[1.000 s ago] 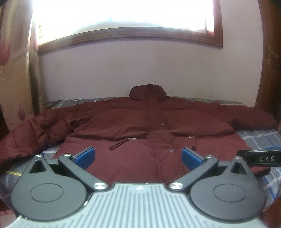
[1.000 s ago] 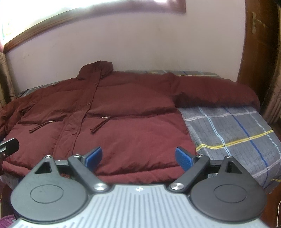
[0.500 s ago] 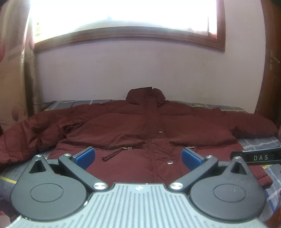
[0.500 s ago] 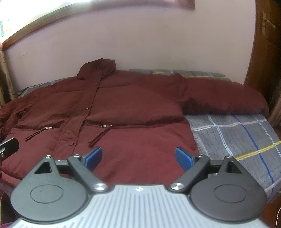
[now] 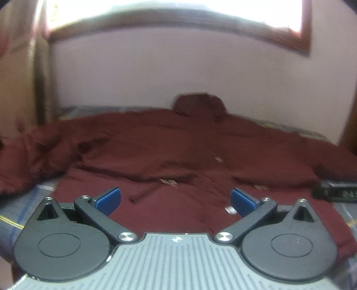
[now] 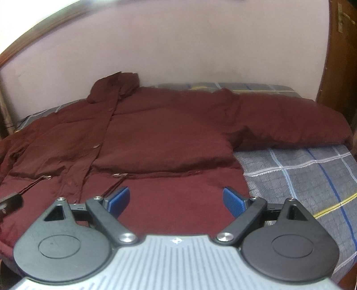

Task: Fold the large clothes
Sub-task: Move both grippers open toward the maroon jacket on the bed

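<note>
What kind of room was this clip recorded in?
Most likely a bedroom: a maroon jacket lies spread on a bed with a plaid sheet, under a wood-framed window, beside a wooden door.

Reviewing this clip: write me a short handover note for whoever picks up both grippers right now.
Left gripper: open, empty, above the lower front of the dark red padded jacket.
Right gripper: open, empty, above the jacket's hem near its right edge.
Jacket: spread flat, front up, buttoned, on the grey checked bedspread, collar toward the wall, both sleeves stretched out sideways.
Done: nothing folded yet.
Left: fold both sleeves in over the body, then fold the body up. The left view is blurred, so check it before gripping.
</note>
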Tool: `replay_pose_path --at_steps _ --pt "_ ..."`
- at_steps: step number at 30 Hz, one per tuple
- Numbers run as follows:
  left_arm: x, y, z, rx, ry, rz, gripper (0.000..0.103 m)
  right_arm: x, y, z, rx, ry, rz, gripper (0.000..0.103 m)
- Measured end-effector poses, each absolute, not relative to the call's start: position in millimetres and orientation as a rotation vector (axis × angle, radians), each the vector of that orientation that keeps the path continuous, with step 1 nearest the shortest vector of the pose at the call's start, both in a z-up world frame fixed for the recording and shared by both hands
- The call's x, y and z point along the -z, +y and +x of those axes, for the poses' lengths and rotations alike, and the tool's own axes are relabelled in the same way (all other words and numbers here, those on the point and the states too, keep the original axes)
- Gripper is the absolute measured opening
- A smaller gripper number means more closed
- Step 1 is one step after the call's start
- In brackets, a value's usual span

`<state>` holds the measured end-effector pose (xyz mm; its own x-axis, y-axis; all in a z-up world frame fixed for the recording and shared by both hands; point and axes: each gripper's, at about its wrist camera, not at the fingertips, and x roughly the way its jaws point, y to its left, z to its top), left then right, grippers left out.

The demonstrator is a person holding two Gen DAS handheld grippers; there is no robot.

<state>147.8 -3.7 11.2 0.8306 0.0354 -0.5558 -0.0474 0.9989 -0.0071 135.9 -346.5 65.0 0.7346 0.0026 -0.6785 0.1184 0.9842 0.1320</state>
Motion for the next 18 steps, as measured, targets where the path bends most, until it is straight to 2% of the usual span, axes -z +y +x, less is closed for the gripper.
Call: replay_pose_path --at_steps 4,10,18 --pt "-15.0 5.6 150.7 -0.049 0.557 -0.086 0.103 -61.9 -357.2 143.6 0.089 0.745 0.164 0.091" --pt "-11.5 1.2 154.5 -0.065 0.522 -0.009 0.1 -59.4 -372.1 151.6 0.107 0.741 0.185 0.091" --pt "-8.7 1.3 155.8 -0.034 0.452 -0.052 0.103 -55.9 -384.3 160.2 0.125 0.743 0.203 0.091"
